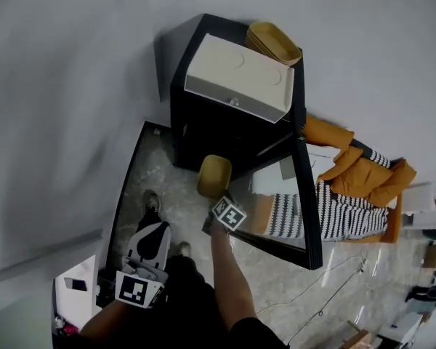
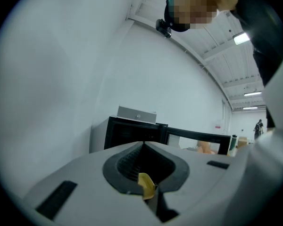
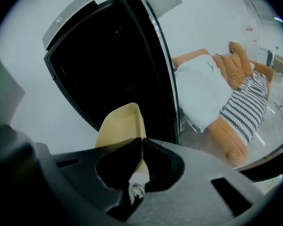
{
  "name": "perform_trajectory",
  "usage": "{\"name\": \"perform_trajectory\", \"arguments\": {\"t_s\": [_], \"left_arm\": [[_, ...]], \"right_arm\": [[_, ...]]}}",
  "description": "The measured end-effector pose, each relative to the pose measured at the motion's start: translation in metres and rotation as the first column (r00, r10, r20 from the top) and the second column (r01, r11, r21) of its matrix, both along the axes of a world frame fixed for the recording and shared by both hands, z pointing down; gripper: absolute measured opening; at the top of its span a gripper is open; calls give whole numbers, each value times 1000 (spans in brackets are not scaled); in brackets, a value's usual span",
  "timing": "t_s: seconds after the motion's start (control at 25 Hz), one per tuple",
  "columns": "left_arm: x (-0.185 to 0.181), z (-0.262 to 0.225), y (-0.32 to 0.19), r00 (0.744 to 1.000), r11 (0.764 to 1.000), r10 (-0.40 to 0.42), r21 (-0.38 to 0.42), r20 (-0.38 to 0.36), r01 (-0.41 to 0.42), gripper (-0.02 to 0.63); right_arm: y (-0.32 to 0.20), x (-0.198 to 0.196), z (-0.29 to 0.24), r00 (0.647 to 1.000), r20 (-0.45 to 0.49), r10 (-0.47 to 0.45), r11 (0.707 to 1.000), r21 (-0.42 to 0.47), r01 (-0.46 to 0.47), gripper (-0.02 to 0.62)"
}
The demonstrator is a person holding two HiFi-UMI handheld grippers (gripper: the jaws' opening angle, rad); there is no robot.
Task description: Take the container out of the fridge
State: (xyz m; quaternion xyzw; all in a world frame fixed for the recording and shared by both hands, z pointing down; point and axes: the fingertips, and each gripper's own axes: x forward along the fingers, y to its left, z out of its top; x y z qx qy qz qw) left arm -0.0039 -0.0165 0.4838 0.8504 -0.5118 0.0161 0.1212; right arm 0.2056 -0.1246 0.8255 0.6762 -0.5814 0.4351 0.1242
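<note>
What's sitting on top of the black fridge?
A white box and, beside it, a stack of tan tubs sit on the fridge. The box is closed, so its inside is hidden.

Readable text: none in any view;
Right cube [image 1: 229, 214]: black-and-white square marker patterns only; no letters, no digits;
Left cube [image 1: 139, 289]: one black-and-white square marker pattern; no letters, no digits;
Far wall sign [image 2: 218, 126]: small reddish patch; too small to read
</note>
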Motion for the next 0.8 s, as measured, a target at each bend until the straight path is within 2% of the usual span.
{"name": "perform_trajectory", "arguments": {"t_s": [0.12,0.48,0.8], "left_arm": [[-1,-8,14,999,999,-38,35,9,38,5],[-12,-18,52,997,997,-72,-19,22,73,5],[-42,-33,63,997,999,-52,-8,54,52,5]], "right_arm": [[26,2,-14,1000,5,-26,1000,0,26,11],[96,-6,-57,997,42,-64,998,20,63,11],[148,-37,-109,993,76,-89,996,33,87,11]]}}
